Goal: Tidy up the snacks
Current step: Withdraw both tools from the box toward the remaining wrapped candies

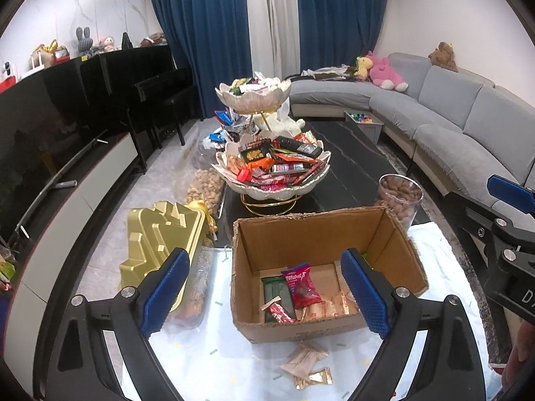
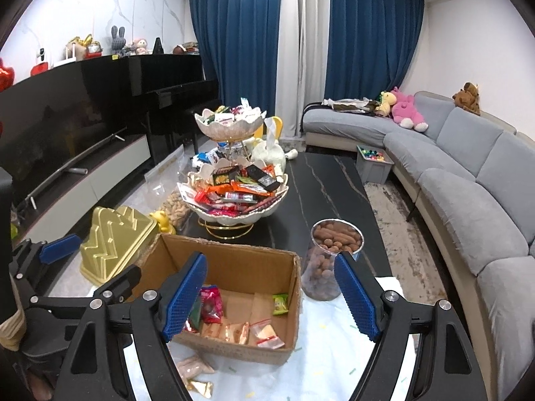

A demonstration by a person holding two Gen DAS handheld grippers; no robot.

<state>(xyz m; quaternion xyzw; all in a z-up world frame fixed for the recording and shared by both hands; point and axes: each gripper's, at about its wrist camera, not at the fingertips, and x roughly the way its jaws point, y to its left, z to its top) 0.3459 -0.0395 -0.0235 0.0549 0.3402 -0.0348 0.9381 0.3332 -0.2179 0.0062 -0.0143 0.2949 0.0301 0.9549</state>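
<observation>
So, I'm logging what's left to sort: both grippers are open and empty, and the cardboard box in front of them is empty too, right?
Not quite. The cardboard box isn't empty: the left wrist view shows a red snack packet and other wrapped snacks inside. The left gripper and right gripper are open and empty.

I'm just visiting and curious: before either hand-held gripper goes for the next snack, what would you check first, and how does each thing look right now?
1. Left hand-held gripper open and empty: ok, nothing between its blue pads.
2. Right hand-held gripper open and empty: ok.
3. Cardboard box open on top and upright: ok, with several snack packets inside.
4. Loose packets lying on the white cloth in front of the box, free to pick up: ok.
5. Room on the tiered snack bowl: not ok, its lower tier is heaped with wrappers.
6. Nut jar clear of the right gripper's path: cannot tell, it stands close beside the box.
</observation>
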